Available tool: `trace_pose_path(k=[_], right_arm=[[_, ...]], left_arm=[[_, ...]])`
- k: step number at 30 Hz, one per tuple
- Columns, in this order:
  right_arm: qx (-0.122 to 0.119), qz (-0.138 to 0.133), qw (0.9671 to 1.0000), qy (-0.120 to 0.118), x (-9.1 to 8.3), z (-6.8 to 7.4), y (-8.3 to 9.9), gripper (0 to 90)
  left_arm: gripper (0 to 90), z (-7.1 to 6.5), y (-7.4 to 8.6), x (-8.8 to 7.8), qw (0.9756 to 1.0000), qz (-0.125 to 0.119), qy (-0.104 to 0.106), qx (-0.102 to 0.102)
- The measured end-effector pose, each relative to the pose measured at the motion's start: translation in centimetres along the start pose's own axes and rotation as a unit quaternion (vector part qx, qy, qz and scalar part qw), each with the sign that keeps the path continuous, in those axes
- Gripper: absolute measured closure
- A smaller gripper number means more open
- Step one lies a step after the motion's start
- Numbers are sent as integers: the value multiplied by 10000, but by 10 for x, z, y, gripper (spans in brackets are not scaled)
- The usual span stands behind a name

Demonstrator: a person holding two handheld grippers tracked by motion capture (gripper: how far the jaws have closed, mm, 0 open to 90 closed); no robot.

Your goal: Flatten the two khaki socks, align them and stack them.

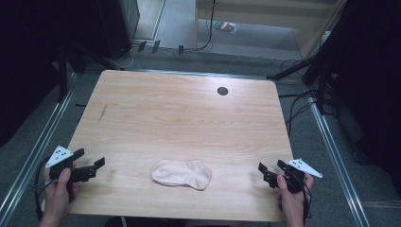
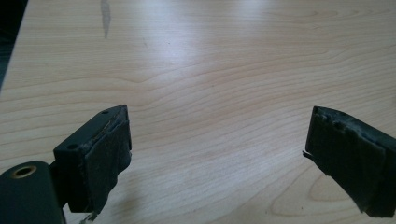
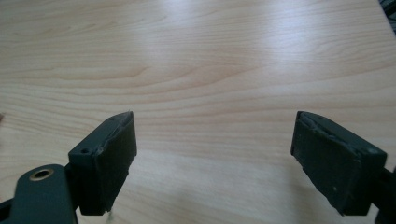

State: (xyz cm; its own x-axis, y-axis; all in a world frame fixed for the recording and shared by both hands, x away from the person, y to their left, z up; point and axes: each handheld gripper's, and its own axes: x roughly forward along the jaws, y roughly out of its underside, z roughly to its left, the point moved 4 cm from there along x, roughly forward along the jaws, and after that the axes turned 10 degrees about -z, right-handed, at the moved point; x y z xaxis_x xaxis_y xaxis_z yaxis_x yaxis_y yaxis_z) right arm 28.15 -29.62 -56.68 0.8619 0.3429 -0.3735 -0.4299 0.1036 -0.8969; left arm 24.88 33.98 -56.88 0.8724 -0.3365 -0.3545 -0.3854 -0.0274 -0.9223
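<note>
Pale pink sock lies folded; its opening can't be made out.

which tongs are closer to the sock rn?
Right tongs, marginally. The sock lies between them near the table's front edge; left tongs sit a bit farther off. Both open, touching nothing.

Each bare hand carries a black gripper. The left gripper and the right gripper each wear a grey three-cornered plate with small dark dots on top. Black cables trail from both. Their fingers are blocky black pads with frayed edges, small screw holes, and a brass-ringed hole at the base.
</note>
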Motion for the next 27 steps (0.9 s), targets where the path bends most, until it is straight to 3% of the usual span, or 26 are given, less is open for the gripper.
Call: trace_pose_path(k=[5, 12, 17, 23, 27], right_arm=[[9, -50, 10000, 70, -15, -11, 4, 144], [6, -84, 9999, 105, -32, -22, 10, 144], [4, -74, 9999, 95, -33, -23, 10, 144], [89, -72, 9999, 111, -33, -24, 10, 146], [13, -95, 9999, 128, -32, -20, 9, 152]], left_arm=[[76, 4, 4, -9, 9998, 68, -105, 149], [76, 9, 10, -18, 9996, 101, -223, 138], [76, 10, 10, -19, 9993, 19, -351, 107], [76, 9, 10, -16, 9993, 110, -335, 132], [76, 8, 10, -15, 9992, 131, -359, 138]])
